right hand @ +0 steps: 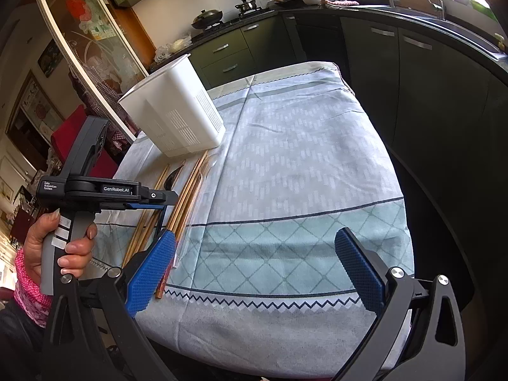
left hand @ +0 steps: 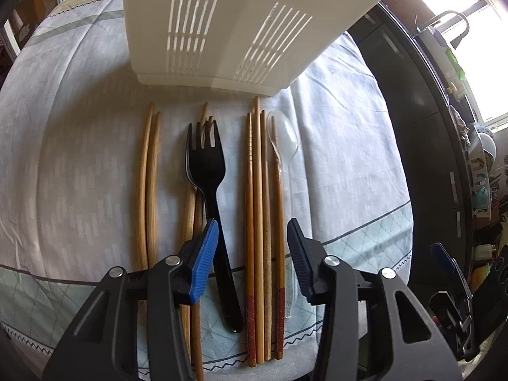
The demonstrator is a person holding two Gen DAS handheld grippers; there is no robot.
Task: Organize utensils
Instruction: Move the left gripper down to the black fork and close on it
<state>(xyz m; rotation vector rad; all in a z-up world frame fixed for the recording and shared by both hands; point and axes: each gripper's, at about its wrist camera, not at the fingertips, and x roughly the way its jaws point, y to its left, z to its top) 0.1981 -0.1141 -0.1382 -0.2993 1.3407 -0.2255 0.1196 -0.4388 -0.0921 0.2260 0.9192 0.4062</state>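
My left tongs (left hand: 253,247) hung spread above the utensils laid in a row on the cloth-covered table (left hand: 343,146): two pale chopsticks (left hand: 147,187) at left, a black fork (left hand: 211,187) lying over what looked like a second dark utensil, then four brown chopsticks (left hand: 262,222) and a clear plastic spoon (left hand: 284,141) at right. The white slotted holder (left hand: 219,25) stood at their far ends. My right tongs (right hand: 254,263), also spread and holding nothing, hovered over the table's near right edge.
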